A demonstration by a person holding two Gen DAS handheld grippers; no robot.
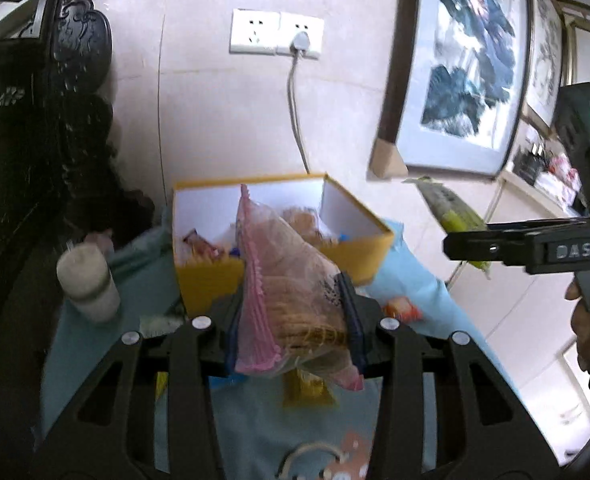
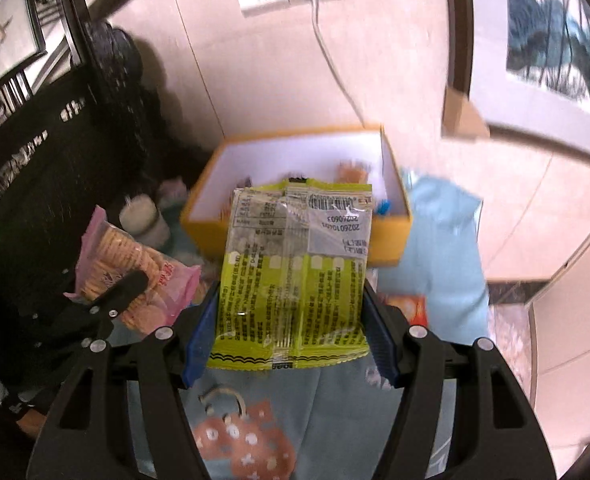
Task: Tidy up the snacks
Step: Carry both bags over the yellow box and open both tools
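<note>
My left gripper (image 1: pixel 293 306) is shut on a pink clear packet of round biscuits (image 1: pixel 283 272), held up in front of the yellow box (image 1: pixel 211 280). The box has white inner walls and several small snacks inside. In the right wrist view my right gripper (image 2: pixel 291 316) is shut on a yellow-green snack packet (image 2: pixel 295 264), back side up, above the near edge of the yellow box (image 2: pixel 207 228). The biscuit packet (image 2: pixel 123 252) shows at left there, and the yellow-green packet (image 1: pixel 451 210) sticks out of the right gripper (image 1: pixel 455 246) at the right of the left wrist view.
A light blue cloth (image 1: pixel 411 280) covers the table under the box. A white jar (image 1: pixel 89 280) stands left of the box and an orange-red packet (image 2: pixel 411 308) lies to its right. Dark carved furniture (image 2: pixel 35 140) is at left; a framed painting (image 1: pixel 467 72) leans on the tiled wall.
</note>
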